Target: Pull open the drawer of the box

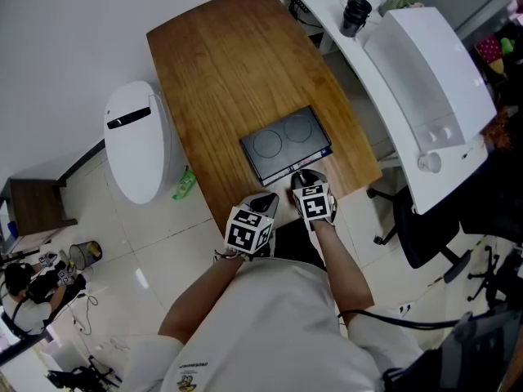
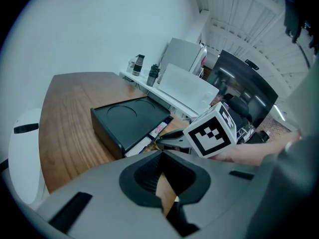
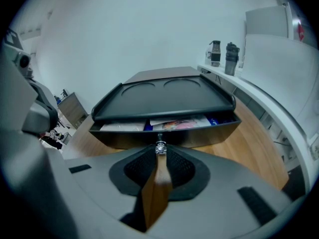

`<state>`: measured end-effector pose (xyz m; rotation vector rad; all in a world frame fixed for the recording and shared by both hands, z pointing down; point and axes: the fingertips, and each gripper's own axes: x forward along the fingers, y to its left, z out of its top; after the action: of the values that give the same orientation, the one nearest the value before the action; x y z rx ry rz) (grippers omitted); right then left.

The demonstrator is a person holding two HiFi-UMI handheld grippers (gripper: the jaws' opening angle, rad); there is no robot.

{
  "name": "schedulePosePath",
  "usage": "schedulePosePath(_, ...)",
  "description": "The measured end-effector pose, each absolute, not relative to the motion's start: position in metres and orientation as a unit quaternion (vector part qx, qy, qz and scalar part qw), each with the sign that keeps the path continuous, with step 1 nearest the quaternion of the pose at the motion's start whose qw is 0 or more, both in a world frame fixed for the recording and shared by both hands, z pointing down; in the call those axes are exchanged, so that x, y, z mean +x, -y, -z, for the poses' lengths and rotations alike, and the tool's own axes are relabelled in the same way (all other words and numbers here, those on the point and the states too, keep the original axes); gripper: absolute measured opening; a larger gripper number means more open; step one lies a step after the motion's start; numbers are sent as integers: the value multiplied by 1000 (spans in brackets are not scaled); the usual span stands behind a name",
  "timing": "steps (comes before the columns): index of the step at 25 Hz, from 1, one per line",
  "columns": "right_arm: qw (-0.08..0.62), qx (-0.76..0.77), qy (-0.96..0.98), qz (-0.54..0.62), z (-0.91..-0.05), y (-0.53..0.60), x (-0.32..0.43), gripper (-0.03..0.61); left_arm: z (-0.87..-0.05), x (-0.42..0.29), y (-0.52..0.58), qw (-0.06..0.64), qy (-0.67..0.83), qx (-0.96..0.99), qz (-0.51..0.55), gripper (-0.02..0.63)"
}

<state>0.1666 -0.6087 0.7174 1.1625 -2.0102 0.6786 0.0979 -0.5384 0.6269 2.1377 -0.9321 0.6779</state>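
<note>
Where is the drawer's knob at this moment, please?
In the right gripper view, the knob sits mid-front of the part-open drawer, pinched at the tips of the right gripper.

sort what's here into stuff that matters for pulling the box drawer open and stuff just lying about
For the job:
black box
its drawer, part open
drawer knob
right gripper, jaws on the knob

Lying about:
left gripper, holding nothing
dark bottle on the white counter
white rounded unit on the floor
office chair
</note>
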Motion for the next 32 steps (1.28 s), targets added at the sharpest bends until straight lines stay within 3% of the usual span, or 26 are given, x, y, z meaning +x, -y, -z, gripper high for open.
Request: schedulePosePath(32,354,456,770,-273,-715,584,178,57,-628,109,530,344,339,834,-269,0)
